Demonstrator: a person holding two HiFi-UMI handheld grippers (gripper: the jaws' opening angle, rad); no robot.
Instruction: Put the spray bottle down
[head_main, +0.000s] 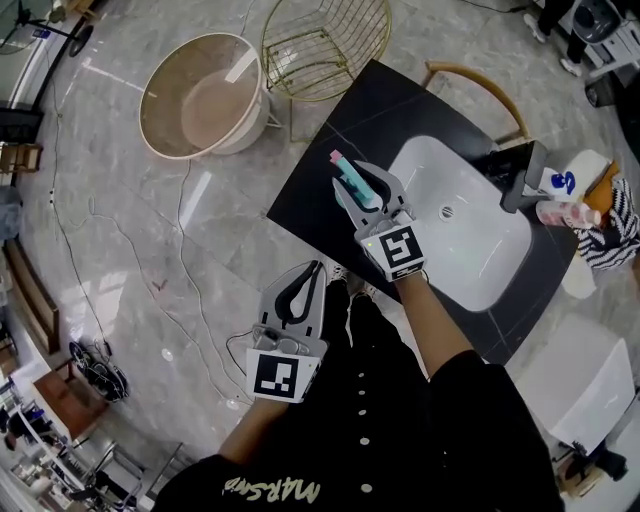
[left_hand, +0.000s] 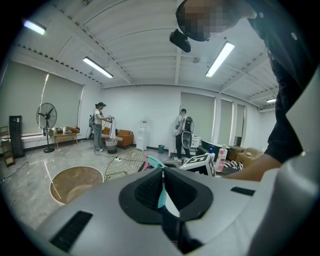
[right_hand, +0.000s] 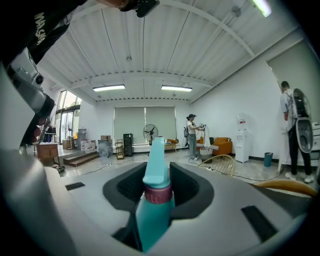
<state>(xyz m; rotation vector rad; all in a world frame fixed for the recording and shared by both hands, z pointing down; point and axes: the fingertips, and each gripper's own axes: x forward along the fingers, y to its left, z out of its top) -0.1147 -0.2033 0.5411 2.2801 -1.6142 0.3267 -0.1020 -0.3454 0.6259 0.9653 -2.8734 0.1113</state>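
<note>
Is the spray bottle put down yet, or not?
Not yet, so nothing is done. The spray bottle is clamped in the right gripper, over the black counter beside the white sink. The left gripper is shut and empty. What is left is to lower the bottle onto a surface and let go.

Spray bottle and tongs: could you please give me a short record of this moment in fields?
Right tongs: shut on the bottle, teal with a pink collar
Left tongs: shut, empty, over the floor
Bottle place: over the black counter, left of the white sink in the head view
Set down: not released; contact with the counter cannot be told
</note>
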